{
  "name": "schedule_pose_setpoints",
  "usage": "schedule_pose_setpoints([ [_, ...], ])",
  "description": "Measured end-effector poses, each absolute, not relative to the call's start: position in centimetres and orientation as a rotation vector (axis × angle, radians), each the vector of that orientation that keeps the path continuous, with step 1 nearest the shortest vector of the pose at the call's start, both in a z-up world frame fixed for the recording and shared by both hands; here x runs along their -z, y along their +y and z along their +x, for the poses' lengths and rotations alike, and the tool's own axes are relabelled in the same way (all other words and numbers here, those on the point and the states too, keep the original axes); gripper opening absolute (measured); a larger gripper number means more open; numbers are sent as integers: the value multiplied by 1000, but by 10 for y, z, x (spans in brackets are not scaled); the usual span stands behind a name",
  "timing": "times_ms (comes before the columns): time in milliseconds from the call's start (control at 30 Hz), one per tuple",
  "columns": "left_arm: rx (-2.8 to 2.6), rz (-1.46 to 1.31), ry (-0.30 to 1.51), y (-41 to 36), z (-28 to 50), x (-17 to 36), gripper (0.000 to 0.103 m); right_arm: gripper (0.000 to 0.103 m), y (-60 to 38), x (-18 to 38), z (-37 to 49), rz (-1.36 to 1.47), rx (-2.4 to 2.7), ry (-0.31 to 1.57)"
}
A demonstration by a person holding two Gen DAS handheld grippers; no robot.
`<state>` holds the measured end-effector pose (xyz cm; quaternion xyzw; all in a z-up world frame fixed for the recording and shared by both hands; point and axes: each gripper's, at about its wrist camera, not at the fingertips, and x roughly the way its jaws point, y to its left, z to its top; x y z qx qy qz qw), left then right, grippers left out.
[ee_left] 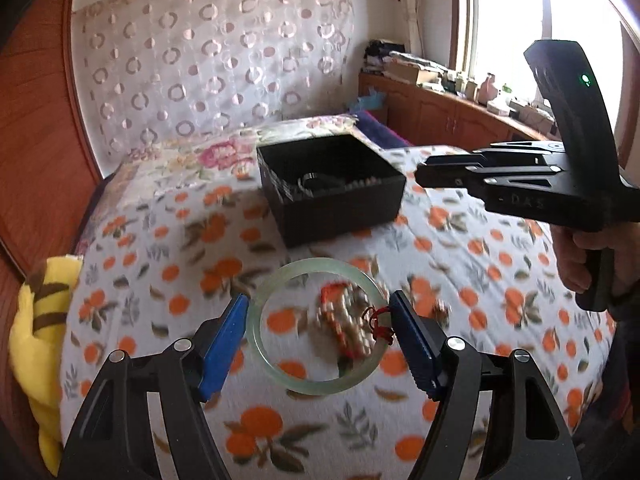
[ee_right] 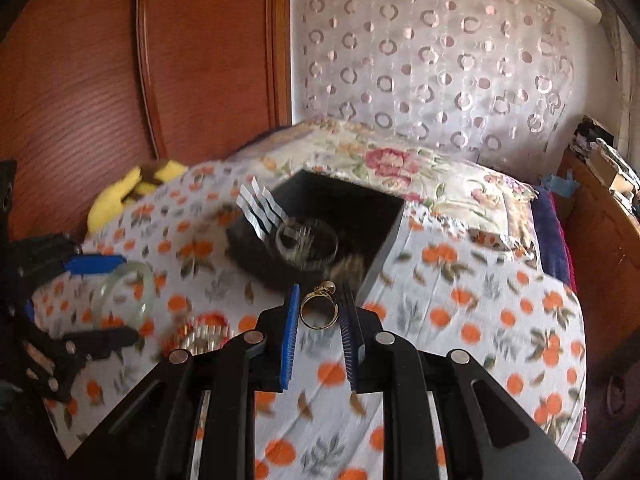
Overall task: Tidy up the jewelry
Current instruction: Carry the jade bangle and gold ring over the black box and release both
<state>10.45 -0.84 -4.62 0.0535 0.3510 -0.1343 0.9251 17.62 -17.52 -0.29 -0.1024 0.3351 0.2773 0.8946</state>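
A pale green jade bangle (ee_left: pixel 256 344) hangs above the orange-print bedspread (ee_left: pixel 160 280), and my left gripper (ee_left: pixel 319 298) is shut on it, a blue pad pressing each side. Below it, blurred, lies a beaded bracelet with red parts (ee_left: pixel 344 320). My right gripper (ee_right: pixel 321 292) is shut on a gold ring with a pearl (ee_right: pixel 320 290), just in front of the open black box (ee_right: pixel 384 236). The box holds a clear round bangle (ee_right: pixel 306 240) and a silver toothed piece (ee_right: pixel 258 208). In the right wrist view the left gripper (ee_right: pixel 120 300) and the bangle (ee_right: pixel 150 284) are at the left.
A yellow striped plush toy (ee_left: pixel 36 320) lies at the bed's left edge. A floral pillow (ee_right: pixel 400 160) sits behind the box. Wooden wardrobe doors (ee_right: pixel 120 60) stand to the left, and a cluttered wooden cabinet (ee_left: pixel 440 112) runs under the window at the right.
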Motion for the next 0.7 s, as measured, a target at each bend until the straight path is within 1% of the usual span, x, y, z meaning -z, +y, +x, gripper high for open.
schedule_pose_setpoints([
  [333, 253, 91, 712, -10, 149, 36, 69, 23, -163, 1, 231, -153, -558, 740],
  [367, 250, 91, 712, -10, 153, 35, 69, 26, -163, 2, 234, -147, -554, 743],
  [400, 247, 90, 711, -11, 156, 34, 69, 34, -163, 1, 235, -145, -546, 743],
  [433, 246, 86, 710, -11, 159, 33, 69, 36, -164, 1, 237, -143, -535, 741],
  [700, 233, 101, 683, -24, 182, 21, 69, 37, -183, -1, 234, -118, -515, 733],
])
